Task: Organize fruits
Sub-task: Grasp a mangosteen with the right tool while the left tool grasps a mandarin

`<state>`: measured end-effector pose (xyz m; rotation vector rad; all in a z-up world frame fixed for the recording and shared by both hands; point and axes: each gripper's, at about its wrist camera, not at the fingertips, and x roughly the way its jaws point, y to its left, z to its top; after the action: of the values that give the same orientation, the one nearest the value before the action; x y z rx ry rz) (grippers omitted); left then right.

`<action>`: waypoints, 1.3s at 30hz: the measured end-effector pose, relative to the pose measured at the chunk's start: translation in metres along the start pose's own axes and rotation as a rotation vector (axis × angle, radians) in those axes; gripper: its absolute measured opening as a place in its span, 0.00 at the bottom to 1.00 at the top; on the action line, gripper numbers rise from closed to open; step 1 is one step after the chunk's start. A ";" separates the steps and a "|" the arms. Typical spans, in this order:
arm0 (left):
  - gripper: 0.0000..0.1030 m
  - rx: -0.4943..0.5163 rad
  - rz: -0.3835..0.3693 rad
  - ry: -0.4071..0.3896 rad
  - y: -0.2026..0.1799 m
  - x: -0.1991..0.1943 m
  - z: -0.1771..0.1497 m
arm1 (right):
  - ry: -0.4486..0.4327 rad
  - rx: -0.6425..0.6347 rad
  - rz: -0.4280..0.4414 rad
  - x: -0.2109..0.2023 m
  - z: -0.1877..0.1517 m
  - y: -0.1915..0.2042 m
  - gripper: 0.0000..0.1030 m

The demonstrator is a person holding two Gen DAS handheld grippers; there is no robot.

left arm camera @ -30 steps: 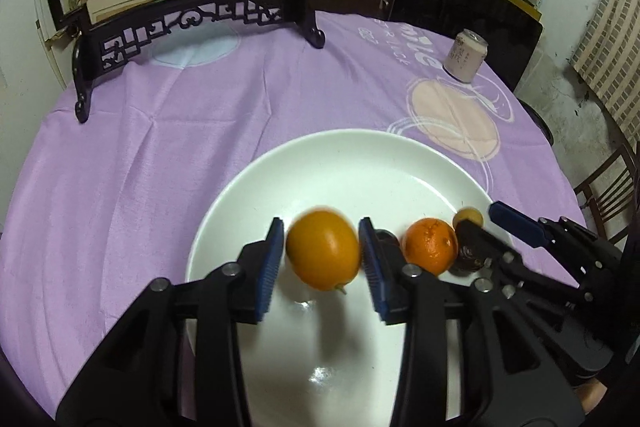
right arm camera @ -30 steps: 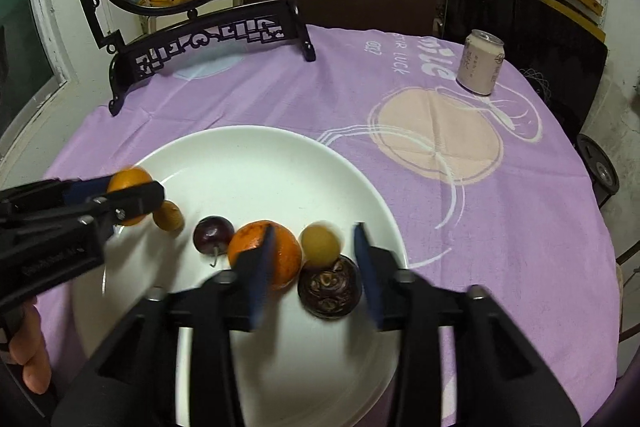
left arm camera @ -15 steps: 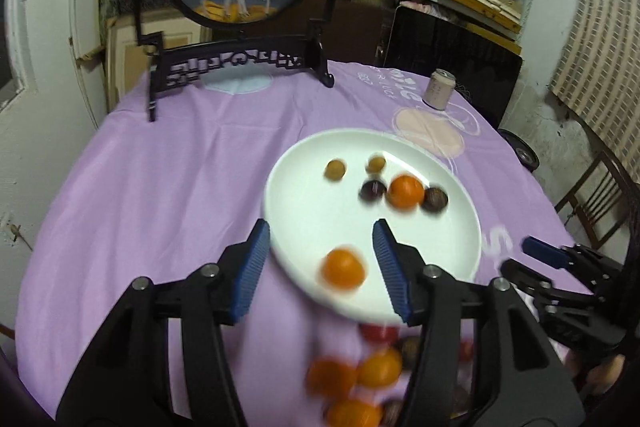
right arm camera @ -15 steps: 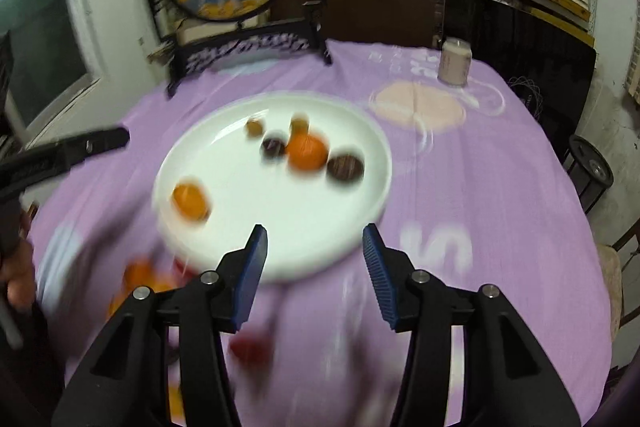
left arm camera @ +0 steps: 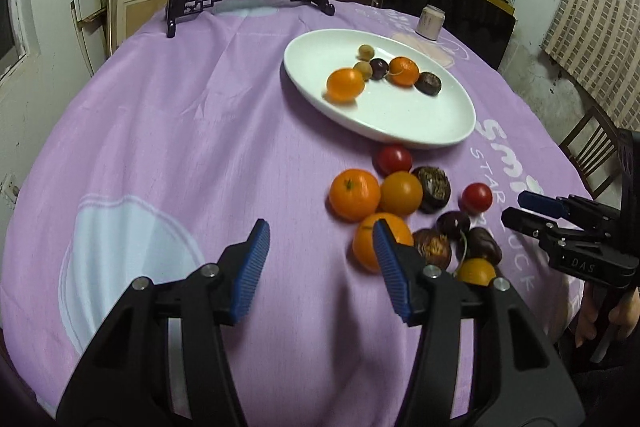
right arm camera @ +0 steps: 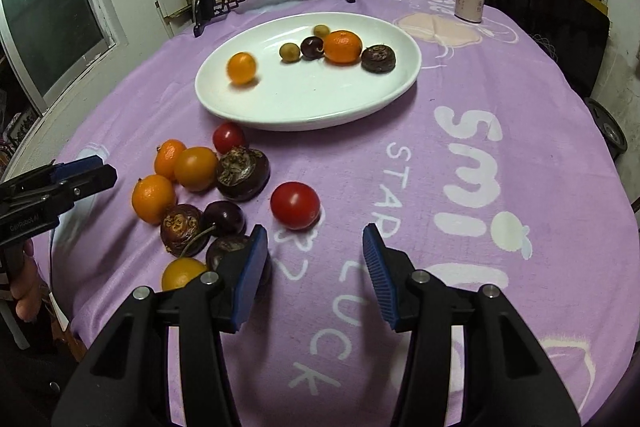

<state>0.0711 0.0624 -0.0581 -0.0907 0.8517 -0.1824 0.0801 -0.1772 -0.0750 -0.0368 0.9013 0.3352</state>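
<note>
1. While hanging over the purple tablecloth (left arm camera: pixel 180 147), showed the left gripper (left arm camera: pixel 320 231) with jaws apart, just after opening, nothing between the blue pads (left arm camera: pixel 252 267).
2. Found the right gripper (right arm camera: pixel 315 231) the same: jaws spread, lately opening, only bare cloth between them.
3. Saw the white plate (left arm camera: pixel 380 137) well beyond both grippers, oval in outline, its long axis running from upper left to lower right in the left wrist view and from lower left to upper right in the right wrist view.
4. On the plate, noted a blurred orange fruit (left arm camera: pixel 345 85) apart from a row of two small yellow-green fruits, a dark cherry, a mandarin (left arm camera: pixel 404 70) and a dark brown fruit (left arm camera: pixel 428 83); could not tell which way the blurred fruit's long axis ran.
5. Between plate and grippers, counted a loose pile (right arm camera: pixel 200 187) on the cloth: oranges, dark brown fruits, cherries, two red tomatoes.
6. Marked one red tomato (right arm camera: pixel 295 205) just beside the pile, near the right gripper's left pad.
7. Traced a cherry stem (right arm camera: pixel 196 237) pointing toward the lower left.
</note>
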 end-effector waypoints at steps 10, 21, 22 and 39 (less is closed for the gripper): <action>0.68 0.043 -0.012 0.008 -0.013 -0.002 -0.006 | 0.022 -0.057 0.009 -0.009 -0.012 0.018 0.49; 0.72 0.064 -0.019 0.015 -0.016 -0.006 -0.014 | 0.103 -0.081 0.098 0.019 -0.016 0.034 0.50; 0.72 0.064 -0.021 0.018 -0.016 -0.005 -0.015 | 0.110 -0.083 0.106 0.026 -0.013 0.036 0.52; 0.72 0.110 -0.008 0.119 -0.038 0.043 -0.016 | 0.074 -0.043 0.047 0.009 -0.018 0.022 0.41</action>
<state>0.0823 0.0168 -0.0947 0.0199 0.9578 -0.2440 0.0651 -0.1566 -0.0910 -0.0679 0.9695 0.3992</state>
